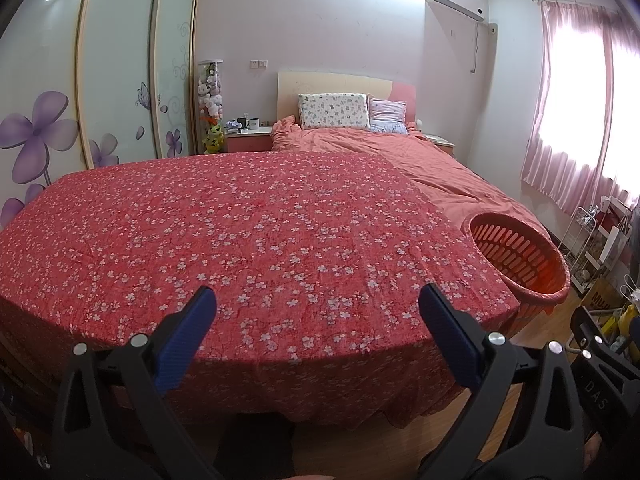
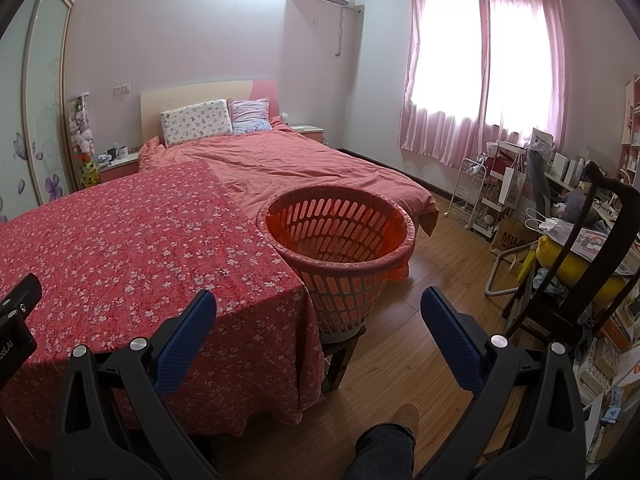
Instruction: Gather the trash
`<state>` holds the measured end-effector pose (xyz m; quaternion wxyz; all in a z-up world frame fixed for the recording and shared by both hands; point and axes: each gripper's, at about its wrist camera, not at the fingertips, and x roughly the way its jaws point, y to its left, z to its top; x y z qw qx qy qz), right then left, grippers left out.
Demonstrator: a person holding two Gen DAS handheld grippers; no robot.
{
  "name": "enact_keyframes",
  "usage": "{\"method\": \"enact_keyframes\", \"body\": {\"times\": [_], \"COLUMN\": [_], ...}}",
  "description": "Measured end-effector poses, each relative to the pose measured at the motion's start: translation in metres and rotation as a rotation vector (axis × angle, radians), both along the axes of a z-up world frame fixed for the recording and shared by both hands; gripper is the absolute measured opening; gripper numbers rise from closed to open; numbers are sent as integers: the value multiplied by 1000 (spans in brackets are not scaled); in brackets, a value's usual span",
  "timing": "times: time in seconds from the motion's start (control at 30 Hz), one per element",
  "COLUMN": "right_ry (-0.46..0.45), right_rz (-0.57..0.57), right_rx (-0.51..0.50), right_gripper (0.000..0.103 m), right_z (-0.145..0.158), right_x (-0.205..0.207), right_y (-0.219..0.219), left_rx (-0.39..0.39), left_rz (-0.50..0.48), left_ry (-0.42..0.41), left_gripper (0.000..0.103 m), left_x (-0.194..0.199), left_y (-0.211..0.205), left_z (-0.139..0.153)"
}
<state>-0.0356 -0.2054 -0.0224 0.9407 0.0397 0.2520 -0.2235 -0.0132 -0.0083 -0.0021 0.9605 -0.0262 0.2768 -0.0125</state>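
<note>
Both the left gripper (image 1: 316,312) and right gripper (image 2: 318,312) hover empty, blue fingers spread wide. No trash shows on the red floral-cloth surface (image 1: 240,220). The orange slotted plastic basket (image 2: 340,236) beside its corner looks light and stiff, best gripped by the rim. Open wooden floor (image 2: 420,280) lies rightward.

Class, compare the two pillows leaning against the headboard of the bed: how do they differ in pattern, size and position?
The left pillow is cream with a small scattered print; the right pillow is pale pink-lilac with a frilled edge. The left pillow is wider and longer; the right pillow is smaller and squarer. The left pillow overlaps the right pillow's edge. Both stand propped against the headboard, above the salmon duvet.
</note>
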Motion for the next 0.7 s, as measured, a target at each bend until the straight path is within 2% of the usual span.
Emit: {"method": "enact_keyframes", "body": {"times": [0.7], "right_ry": [0], "right_rz": [0], "right_rx": [1], "right_gripper": [101], "right_z": [0], "right_x": [0], "right_y": [0], "left_rx": [2], "left_rz": [-1], "left_ry": [2], "left_gripper": [99], "left_x": [0], "left_y": [2], "left_z": [-2]}}
